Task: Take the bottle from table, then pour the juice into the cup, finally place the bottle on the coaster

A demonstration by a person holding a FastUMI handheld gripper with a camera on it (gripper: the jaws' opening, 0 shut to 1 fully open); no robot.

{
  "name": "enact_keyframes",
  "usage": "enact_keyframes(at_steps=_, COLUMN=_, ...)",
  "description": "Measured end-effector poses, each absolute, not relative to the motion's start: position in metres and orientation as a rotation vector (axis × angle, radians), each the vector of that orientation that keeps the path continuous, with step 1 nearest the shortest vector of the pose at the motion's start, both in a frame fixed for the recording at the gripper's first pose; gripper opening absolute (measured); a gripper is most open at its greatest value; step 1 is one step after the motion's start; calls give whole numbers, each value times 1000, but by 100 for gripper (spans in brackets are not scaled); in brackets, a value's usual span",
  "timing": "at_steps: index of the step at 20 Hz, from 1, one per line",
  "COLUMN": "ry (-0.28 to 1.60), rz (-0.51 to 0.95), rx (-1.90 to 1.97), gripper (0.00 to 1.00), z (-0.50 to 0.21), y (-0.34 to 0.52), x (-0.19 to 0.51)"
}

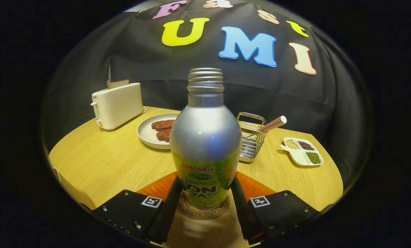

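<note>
A silver bottle (205, 137) with a green label and an uncapped threaded neck stands upright on a round cork coaster (191, 211) on the wooden table (105, 162). My gripper (205, 179) has one finger on each side of the bottle's lower body. Both fingers (172, 203) lie against the label with no gap showing. The coaster's front rim peeks out under the bottle's base, between the fingers.
Beyond the bottle are a white plate (148, 136) with brown patties, a white toaster (117, 105) holding a slice, a wire basket (252, 139) with a checkered stick, and a small divided dish (303, 151) of beans at the right.
</note>
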State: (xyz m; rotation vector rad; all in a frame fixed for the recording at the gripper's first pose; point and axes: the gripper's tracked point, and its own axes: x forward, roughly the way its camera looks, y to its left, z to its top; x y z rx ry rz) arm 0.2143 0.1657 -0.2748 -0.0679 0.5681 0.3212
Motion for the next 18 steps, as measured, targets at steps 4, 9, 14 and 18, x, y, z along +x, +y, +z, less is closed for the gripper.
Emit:
enact_keyframes(at_steps=4, ry=571, rz=323, rx=-73, gripper=88, z=-276, y=165, x=211)
enact_keyframes(at_steps=9, ry=540, rz=315, rx=-66, gripper=99, z=-263, y=162, x=210)
enact_keyframes(at_steps=14, ry=507, rz=299, rx=-40, gripper=98, z=-237, y=157, x=202)
enact_keyframes(at_steps=18, ry=454, rz=277, rx=-22, gripper=98, z=-204, y=149, x=188)
